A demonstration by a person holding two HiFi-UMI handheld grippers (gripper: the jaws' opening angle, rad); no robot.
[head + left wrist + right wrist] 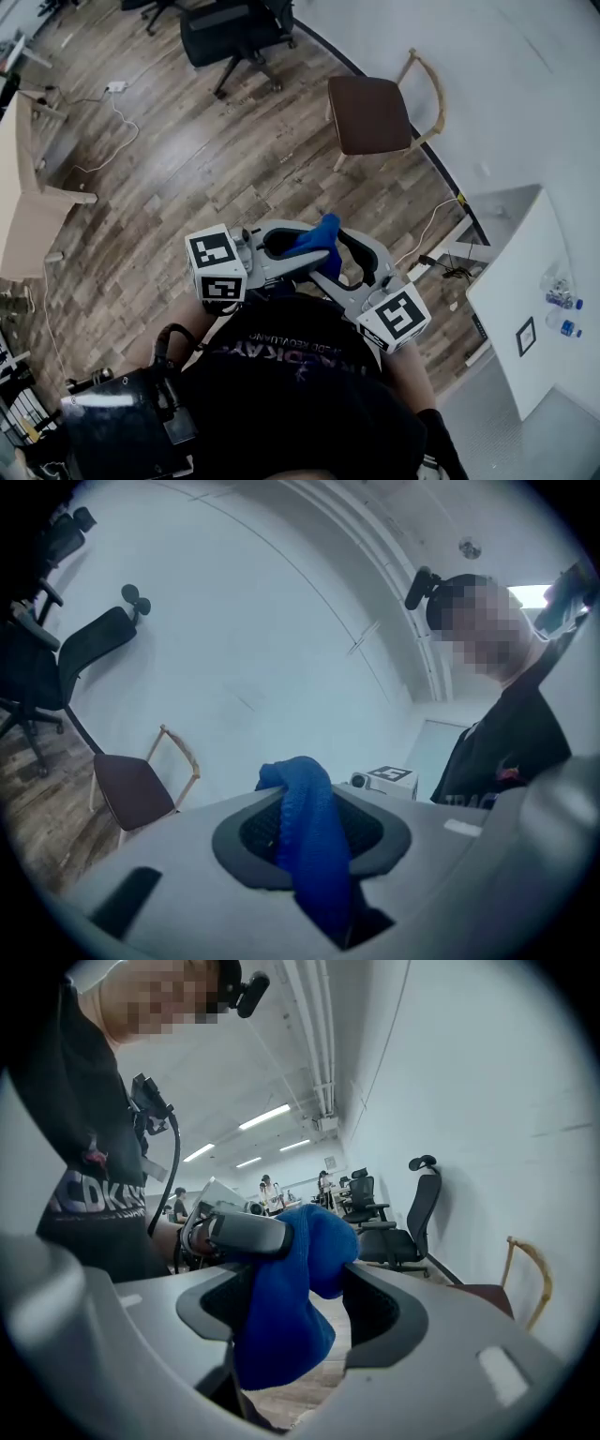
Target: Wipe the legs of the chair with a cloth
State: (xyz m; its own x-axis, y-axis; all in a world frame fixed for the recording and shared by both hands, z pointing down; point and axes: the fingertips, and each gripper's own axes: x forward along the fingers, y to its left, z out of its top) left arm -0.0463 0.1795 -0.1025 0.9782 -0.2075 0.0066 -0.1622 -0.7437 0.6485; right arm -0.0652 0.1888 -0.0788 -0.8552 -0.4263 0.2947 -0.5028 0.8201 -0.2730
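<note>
The wooden chair (368, 112) with a brown seat stands by the white wall, some way ahead of me; it also shows in the left gripper view (136, 789) and at the right edge of the right gripper view (489, 1297). Both grippers are held close together in front of my chest. A blue cloth (317, 236) hangs between them. My left gripper (292, 261) is shut on the cloth (309, 808). My right gripper (300, 1312) stands wide open around the hanging cloth (281, 1326), its pads not pressing it. The left gripper's fingers (246, 1232) clamp the cloth's top.
A black office chair (234, 33) stands at the back. At the left is a light wooden table (23, 197), and a white cable (117, 112) runs over the wood floor. At the right a white table (516, 300) bears bottles (562, 309). More office chairs (412, 1213) line the wall.
</note>
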